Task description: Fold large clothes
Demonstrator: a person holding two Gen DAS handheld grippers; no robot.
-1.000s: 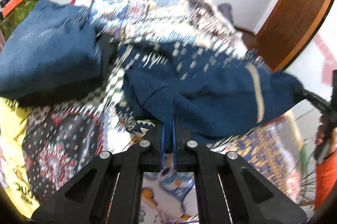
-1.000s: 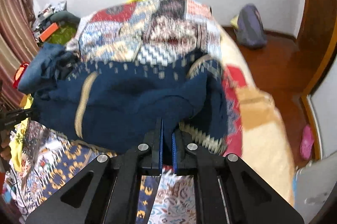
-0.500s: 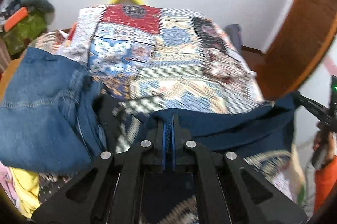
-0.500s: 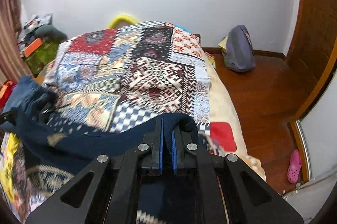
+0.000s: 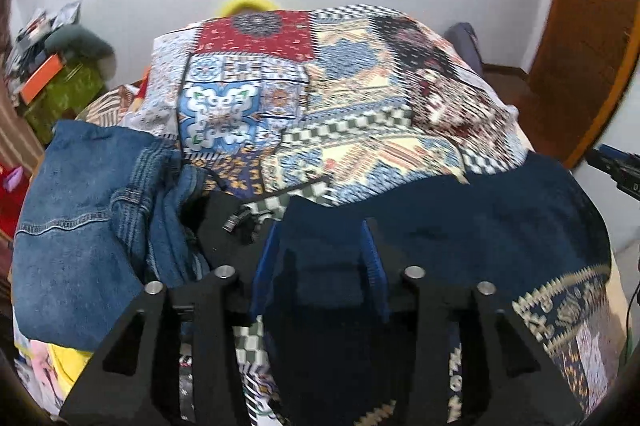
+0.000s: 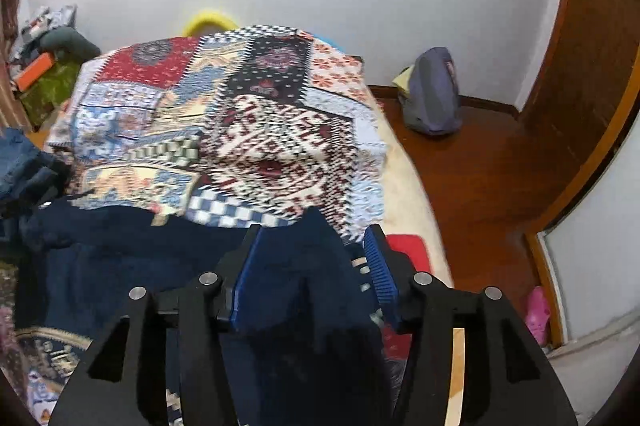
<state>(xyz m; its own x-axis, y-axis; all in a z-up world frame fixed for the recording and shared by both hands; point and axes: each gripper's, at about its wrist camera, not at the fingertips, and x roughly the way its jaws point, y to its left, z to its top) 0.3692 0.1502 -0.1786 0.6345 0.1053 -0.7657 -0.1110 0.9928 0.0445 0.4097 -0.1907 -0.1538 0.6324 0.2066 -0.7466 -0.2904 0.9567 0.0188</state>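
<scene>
So the dark navy garment [image 5: 460, 218] is lying across the near end of the bed, right under and in front of both grippers, with a patterned gold-and-white border showing down at its lower edge. The left gripper [image 5: 320, 258] has its blue pads spread wide apart and a fold of the navy cloth sits loose between them, not pinched. Same deal with the right gripper [image 6: 316, 262], jaws wide and the cloth bunched up in the gap. Out ahead of both tools is the patchwork bedspread [image 5: 340, 97], all red, blue and checkered squares. Off to the left of the left gripper there's a pile of blue jeans [image 5: 88, 218] touching the navy cloth's edge. Way out right of the right gripper, a grey backpack [image 6: 432, 93] sits on the wood floor by the wall
</scene>
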